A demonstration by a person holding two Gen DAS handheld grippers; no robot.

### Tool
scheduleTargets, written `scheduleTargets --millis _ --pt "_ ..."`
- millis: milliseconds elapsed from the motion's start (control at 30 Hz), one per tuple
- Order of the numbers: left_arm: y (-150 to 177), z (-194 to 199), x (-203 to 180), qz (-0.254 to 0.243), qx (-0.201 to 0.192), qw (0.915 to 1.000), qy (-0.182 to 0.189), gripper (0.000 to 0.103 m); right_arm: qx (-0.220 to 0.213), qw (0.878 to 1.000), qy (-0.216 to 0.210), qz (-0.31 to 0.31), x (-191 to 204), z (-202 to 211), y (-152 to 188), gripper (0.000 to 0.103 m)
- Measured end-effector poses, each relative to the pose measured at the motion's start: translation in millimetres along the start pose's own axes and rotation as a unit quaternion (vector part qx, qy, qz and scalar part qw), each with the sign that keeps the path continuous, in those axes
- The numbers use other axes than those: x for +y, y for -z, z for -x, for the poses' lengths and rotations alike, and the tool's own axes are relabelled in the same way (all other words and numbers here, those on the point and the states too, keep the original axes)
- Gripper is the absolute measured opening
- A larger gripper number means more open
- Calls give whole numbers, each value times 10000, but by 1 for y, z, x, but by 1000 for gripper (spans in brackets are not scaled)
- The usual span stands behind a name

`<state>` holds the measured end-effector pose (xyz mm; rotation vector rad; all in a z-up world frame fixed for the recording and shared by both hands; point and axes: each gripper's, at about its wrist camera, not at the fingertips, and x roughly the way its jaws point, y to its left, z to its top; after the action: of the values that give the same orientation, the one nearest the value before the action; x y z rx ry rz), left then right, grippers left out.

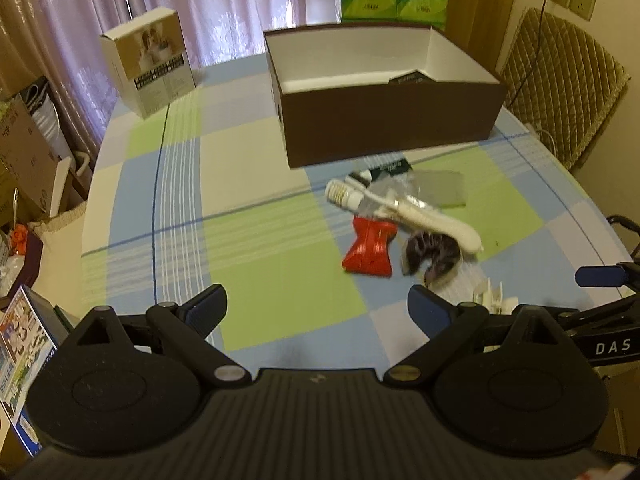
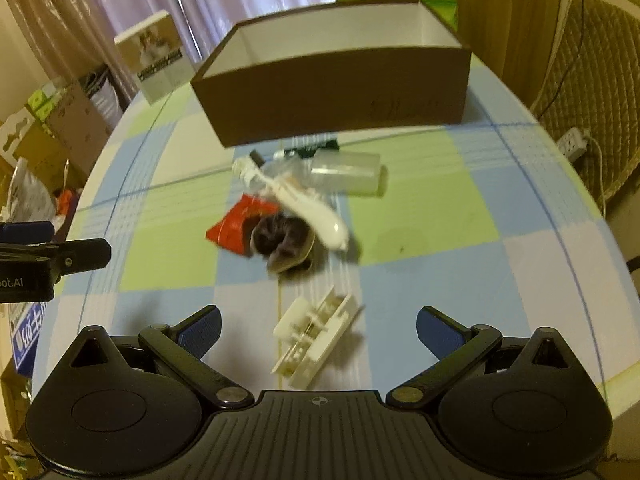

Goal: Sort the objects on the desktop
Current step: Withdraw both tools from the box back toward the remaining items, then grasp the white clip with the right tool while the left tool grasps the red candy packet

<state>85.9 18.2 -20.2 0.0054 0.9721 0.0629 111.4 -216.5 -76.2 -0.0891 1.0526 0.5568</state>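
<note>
Both my grippers point(image 1: 316, 308) point(image 2: 318, 330) spread, empty. Risk: tangled pile point(image 2: 280, 216) mid-frame drags neighbours when lifting toward box point(image 2: 336, 92).

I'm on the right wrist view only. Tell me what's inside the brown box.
Observer: The left wrist view shows one dark flat item in the brown box, just behind the front wall, toward the right end.
Operator: Now report the left gripper's jaws.
Observer: The left gripper is open and holds nothing. It is above the tablecloth, left of the red packet.
</note>
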Motion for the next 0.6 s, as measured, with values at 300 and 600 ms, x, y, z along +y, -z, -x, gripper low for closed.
scheduleTargets --millis 300,600 --pt "9 -13 3 -34 166 9999 6 95 153 9997 141 -111 7 -16 12 101" --pt "17 -30 4 -68 344 9994 -10 95 194 9988 297 -323 3 -38 17 101"
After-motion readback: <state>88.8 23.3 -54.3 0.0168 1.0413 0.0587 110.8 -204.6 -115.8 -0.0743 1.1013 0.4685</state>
